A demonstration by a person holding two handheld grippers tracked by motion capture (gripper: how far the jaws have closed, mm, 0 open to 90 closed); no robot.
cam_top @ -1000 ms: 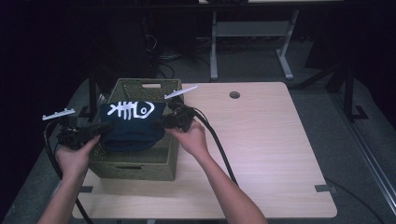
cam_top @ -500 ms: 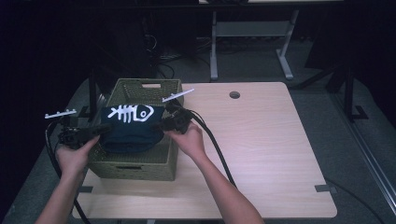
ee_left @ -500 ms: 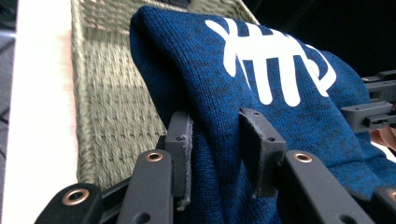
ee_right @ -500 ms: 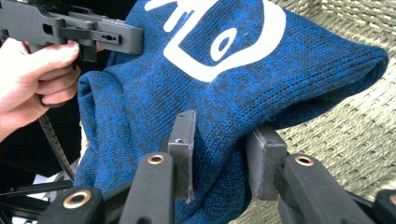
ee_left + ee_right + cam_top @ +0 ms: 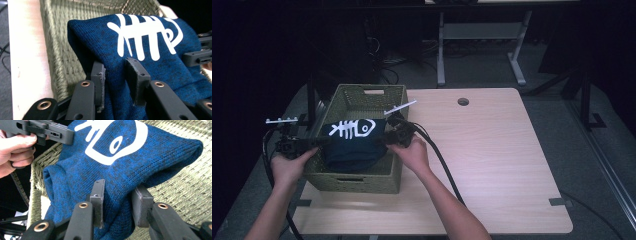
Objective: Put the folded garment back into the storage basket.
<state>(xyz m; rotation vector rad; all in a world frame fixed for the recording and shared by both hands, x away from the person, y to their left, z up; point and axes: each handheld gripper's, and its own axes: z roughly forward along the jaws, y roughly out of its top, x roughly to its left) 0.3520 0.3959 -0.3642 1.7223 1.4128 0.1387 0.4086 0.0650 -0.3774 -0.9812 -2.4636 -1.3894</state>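
While both hands [image 5: 289, 167] reach in, jaws pinch sweater [image 5: 352, 142] over basket [image 5: 362, 176].

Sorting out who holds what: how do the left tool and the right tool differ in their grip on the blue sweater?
The left tool pinches the blue sweater at the fish print's tail side, over the basket's outer wall; the right tool pinches the head side, nearer the table's middle. Both are shut on a fold, holding it over the basket.

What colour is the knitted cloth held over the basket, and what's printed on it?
Dark blue knit cloth with a white fish-skeleton print, clearest in the left gripper view.
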